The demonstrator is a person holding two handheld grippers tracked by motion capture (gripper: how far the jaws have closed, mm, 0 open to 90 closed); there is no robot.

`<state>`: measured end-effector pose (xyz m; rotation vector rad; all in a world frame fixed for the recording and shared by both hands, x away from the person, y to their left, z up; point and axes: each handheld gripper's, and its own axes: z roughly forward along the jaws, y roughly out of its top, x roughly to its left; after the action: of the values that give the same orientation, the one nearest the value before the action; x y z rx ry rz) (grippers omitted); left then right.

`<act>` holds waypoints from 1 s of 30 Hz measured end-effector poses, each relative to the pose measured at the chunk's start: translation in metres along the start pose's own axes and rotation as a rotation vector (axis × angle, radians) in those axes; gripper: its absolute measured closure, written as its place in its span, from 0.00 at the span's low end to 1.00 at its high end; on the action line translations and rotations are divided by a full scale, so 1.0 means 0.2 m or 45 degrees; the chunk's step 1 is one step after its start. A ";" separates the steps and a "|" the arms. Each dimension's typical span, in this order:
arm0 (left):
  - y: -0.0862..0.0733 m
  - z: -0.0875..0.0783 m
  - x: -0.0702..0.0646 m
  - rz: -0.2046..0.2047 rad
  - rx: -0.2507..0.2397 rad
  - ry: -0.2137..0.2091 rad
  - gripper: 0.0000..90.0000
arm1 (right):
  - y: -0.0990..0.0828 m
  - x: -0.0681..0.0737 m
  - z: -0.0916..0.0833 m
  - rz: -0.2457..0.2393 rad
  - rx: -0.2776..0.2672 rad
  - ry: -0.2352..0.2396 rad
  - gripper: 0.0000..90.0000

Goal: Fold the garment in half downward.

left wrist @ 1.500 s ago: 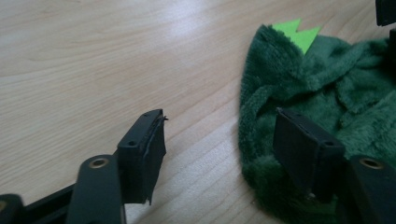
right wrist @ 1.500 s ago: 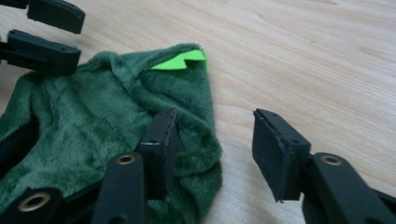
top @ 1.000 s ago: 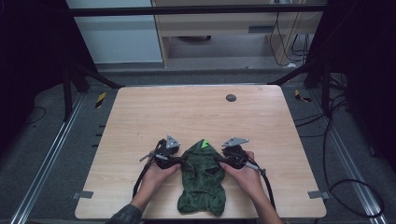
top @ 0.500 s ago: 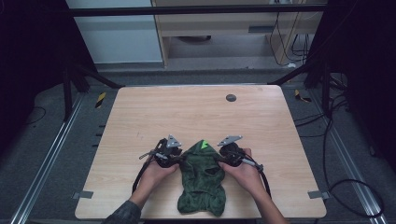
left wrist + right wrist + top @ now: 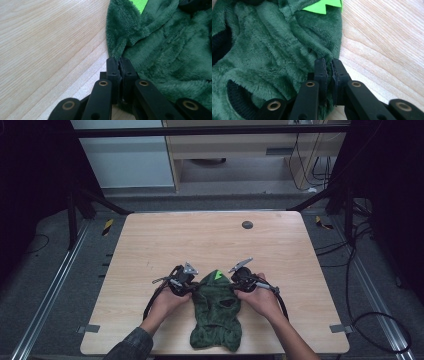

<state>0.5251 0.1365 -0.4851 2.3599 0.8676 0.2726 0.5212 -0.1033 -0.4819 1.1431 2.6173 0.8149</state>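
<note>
Spreading under everything is the pale wood-grain counter, and near its front edge, between the two claws, lies a dark green plush garment. It is a small fleecy piece, flat on the wood, with its narrower hooded end reaching up between the claws and its wider hem trailing back toward the person. Darker ribbed openings show in the pile, and a bright lime, zigzag-edged felt patch sits at the top of the hood.

At the garment's left edge, the left claw is pressed together on a fold of the fleece, the fabric spilling away to its right in its own view. On the opposite edge, the right claw likewise pinches the plush rim, with the cloth to its left and bare wood to its right. A hand grips each tool from behind.
</note>
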 end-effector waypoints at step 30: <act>0.17 -0.20 0.10 0.076 -0.055 0.031 0.98 | 0.19 -0.06 -0.23 -0.167 -0.131 0.005 0.95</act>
<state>0.5432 0.1465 -0.4332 2.3499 0.7957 0.3414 0.5373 -0.1097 -0.4243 0.9339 2.5879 0.9132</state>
